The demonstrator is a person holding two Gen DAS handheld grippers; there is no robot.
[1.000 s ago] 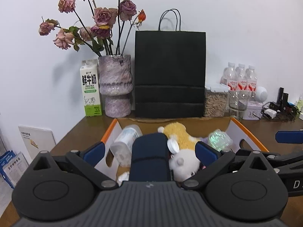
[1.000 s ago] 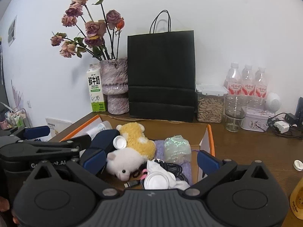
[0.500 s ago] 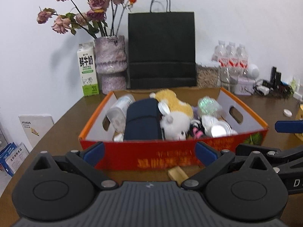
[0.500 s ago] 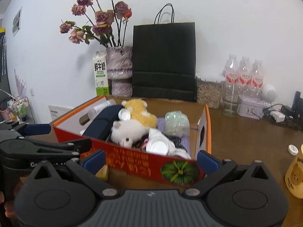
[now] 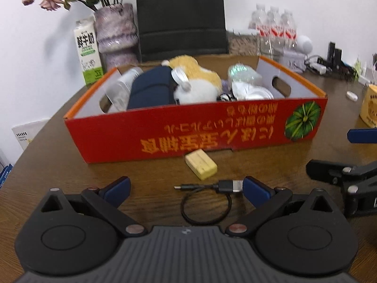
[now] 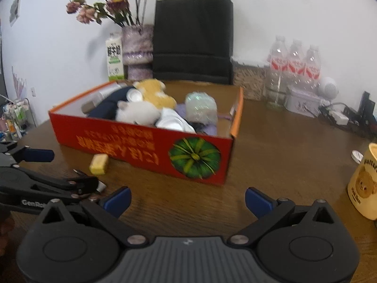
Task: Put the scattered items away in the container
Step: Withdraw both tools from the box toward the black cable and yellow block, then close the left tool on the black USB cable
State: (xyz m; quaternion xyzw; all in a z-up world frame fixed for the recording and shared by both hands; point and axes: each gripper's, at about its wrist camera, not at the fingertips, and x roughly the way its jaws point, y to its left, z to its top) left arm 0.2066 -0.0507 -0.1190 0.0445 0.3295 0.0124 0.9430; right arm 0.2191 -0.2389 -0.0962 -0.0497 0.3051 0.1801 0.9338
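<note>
A red cardboard box (image 5: 195, 127) (image 6: 141, 146) stands on the brown table, packed with a navy pouch (image 5: 150, 89), plush toys (image 5: 198, 87) (image 6: 139, 113), a plastic bottle and other small items. In front of the box lie a yellow block (image 5: 200, 164) (image 6: 99, 163) and a short black cable (image 5: 207, 202). My left gripper (image 5: 186, 188) is open just above the table, its fingers either side of the cable. My right gripper (image 6: 187, 199) is open and empty, over bare table before the box's right corner.
Behind the box stand a black paper bag (image 5: 180, 16), a vase of dried roses (image 5: 115, 33), a milk carton (image 5: 87, 52) and water bottles (image 6: 294, 63). A yellow bear cup (image 6: 365, 181) and a white cap (image 6: 357, 156) sit to the right, with cables beyond.
Both grippers have pulled back from over the box and dropped toward the table. The box front, the yellow block and the cable have come into view.
</note>
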